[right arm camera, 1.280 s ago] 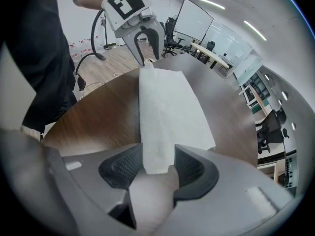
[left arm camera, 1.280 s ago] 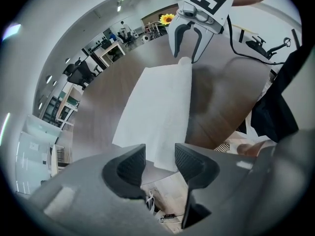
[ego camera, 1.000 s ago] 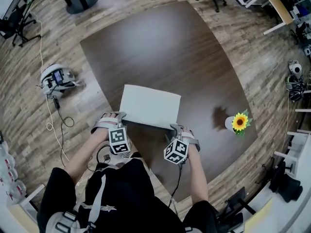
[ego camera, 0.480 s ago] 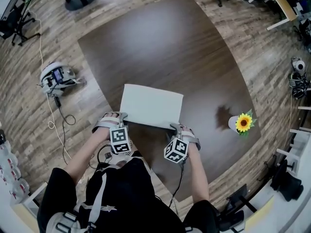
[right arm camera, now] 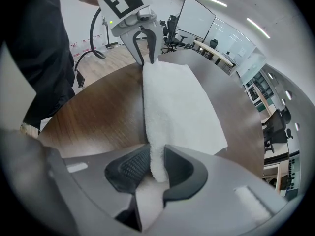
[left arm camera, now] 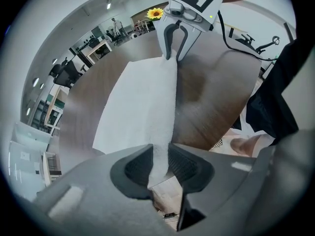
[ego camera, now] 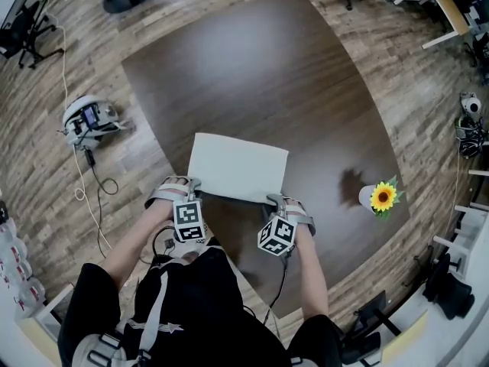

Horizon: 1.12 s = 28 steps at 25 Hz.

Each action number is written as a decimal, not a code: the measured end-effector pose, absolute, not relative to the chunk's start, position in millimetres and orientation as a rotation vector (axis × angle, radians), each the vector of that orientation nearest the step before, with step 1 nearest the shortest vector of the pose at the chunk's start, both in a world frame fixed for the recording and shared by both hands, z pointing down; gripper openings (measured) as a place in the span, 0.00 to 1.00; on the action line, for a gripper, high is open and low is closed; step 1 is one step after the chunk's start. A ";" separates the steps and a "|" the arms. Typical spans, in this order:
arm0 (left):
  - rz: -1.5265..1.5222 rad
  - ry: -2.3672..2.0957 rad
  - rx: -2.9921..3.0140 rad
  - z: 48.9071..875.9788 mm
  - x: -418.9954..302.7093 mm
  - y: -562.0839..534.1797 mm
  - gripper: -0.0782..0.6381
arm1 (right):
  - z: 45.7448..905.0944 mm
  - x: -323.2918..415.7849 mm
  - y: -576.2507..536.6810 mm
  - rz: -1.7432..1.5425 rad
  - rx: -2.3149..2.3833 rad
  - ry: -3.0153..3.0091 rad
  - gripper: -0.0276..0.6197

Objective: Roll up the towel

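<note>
Below, in the head view, the white towel (ego camera: 238, 167) lies flat on the dark brown table (ego camera: 244, 67). Its long axis runs left to right, slightly tilted. The left gripper (ego camera: 192, 184) and right gripper (ego camera: 275, 202) meet its near corners. A sunflower (ego camera: 380, 196) stands well to the right, with plank floor (ego camera: 46, 167) around. In the left gripper view, the fingers have just been closing and pinch the near edge. In the right gripper view, its fingers do likewise at the other corner.

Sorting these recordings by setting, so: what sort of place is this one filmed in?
Probably an open-plan office or lab: wheeled office chairs, a large screen, long desks and ceiling strip lights.
</note>
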<state>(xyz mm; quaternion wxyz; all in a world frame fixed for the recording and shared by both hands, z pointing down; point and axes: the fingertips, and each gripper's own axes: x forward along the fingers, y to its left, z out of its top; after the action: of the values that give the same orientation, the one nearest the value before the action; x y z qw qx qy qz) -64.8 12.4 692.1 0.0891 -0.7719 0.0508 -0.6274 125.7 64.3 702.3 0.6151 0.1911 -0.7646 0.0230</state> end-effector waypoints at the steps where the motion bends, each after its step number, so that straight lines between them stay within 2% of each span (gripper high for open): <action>1: -1.864 0.153 -2.295 691.9 -65.3 12.9 0.26 | 702.3 125.5 64.4 0.048 0.441 -1.760 0.19; 7: -1.859 0.184 -2.273 688.4 -68.3 17.5 0.20 | 698.8 122.8 69.6 0.027 0.453 -1.753 0.14; 28: -1.902 0.106 -2.275 685.5 -81.0 74.9 0.19 | 691.1 108.3 135.2 0.133 0.396 -1.770 0.13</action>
<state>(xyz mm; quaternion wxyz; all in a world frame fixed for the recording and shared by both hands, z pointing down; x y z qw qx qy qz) -81.0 74.9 685.5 0.0870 -0.7638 0.0355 -0.6386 108.3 135.2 691.1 0.6143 0.1717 -0.7680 0.0577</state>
